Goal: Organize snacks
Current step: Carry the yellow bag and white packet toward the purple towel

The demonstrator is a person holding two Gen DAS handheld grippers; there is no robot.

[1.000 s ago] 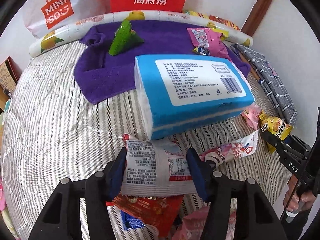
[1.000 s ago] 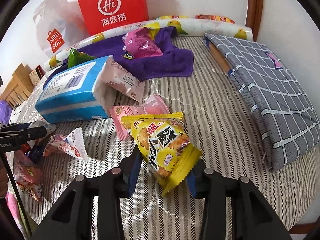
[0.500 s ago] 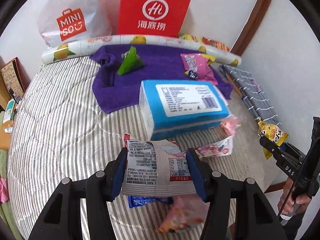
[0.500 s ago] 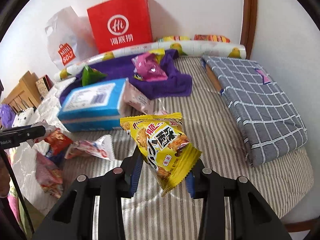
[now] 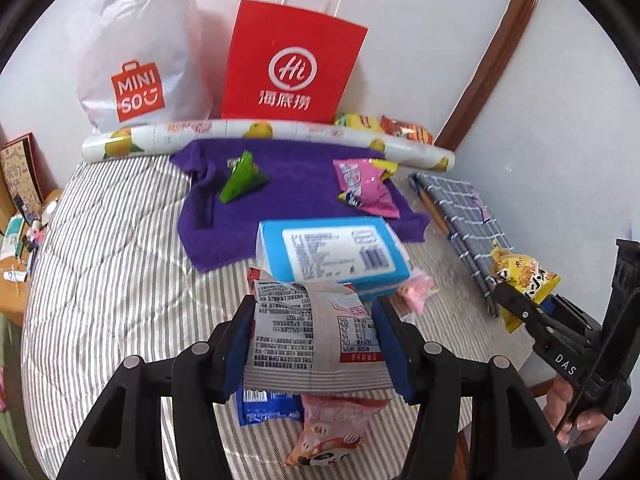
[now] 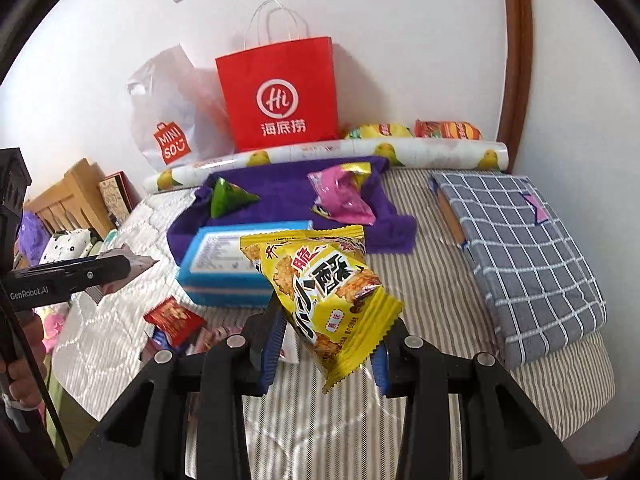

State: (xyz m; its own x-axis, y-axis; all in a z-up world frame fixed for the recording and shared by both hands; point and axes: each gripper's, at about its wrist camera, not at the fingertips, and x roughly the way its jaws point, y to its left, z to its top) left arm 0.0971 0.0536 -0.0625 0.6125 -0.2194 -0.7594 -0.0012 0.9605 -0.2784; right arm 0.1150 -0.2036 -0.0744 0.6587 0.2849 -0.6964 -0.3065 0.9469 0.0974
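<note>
The left tool (image 5: 316,344) was clamped on a grey-white snack packet (image 5: 312,332), held in the air above the bed's (image 5: 100,264) near edge. The right tool (image 6: 326,344) gripped a yellow snack bag (image 6: 324,296) the same way — lifted clear of the striped cover. Behind both lay a blue tissue pack (image 5: 332,256) by a purple towel (image 5: 292,184), with a red paper bag (image 6: 280,96) at the far edge.

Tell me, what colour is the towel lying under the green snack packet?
The towel is purple, seen best in the left wrist view.
</note>
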